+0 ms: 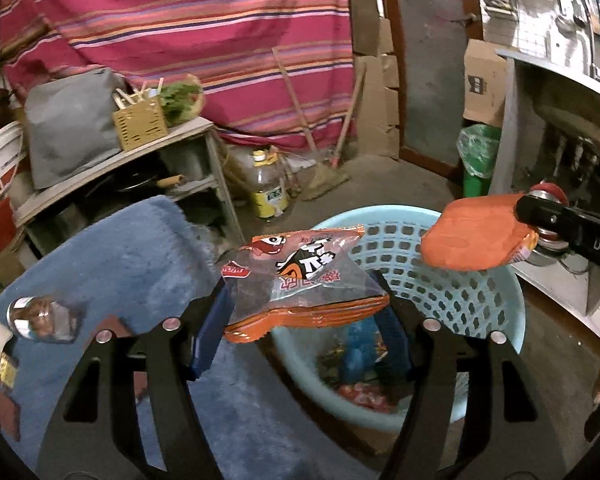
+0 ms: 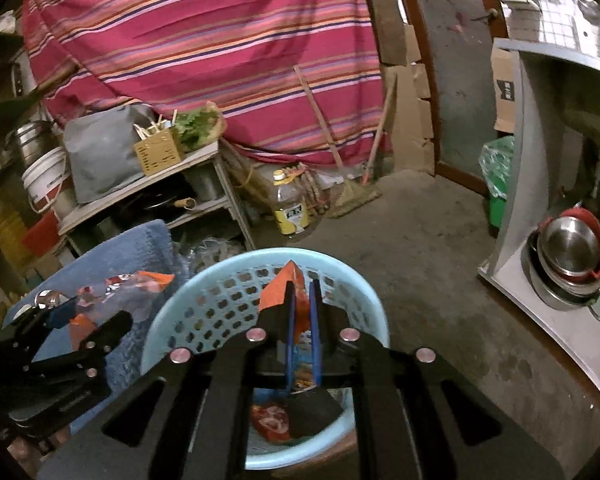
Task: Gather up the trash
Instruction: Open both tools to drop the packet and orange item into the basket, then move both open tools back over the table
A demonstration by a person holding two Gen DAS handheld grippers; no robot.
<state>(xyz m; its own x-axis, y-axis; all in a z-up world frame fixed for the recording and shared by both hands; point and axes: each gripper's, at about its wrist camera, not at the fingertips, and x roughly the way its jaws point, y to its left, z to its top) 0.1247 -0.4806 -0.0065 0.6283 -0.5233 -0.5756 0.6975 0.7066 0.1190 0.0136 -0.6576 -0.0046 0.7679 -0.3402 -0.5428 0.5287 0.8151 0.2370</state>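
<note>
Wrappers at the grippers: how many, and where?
2. A snack bag sits between the left gripper's fingers; an orange wrapper is pinched in the right gripper. More lie in the blue basket, partly hidden.

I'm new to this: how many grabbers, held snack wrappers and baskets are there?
Grabbers: 2, left gripper, right gripper
Held wrappers: 2, clear wrapper, orange wrapper
Baskets: 1, blue basket
Total: 5

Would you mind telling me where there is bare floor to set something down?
Bare concrete floor lies between the blue basket, broom and grey counter. Crowded: under the shelf by the oil jug.
</note>
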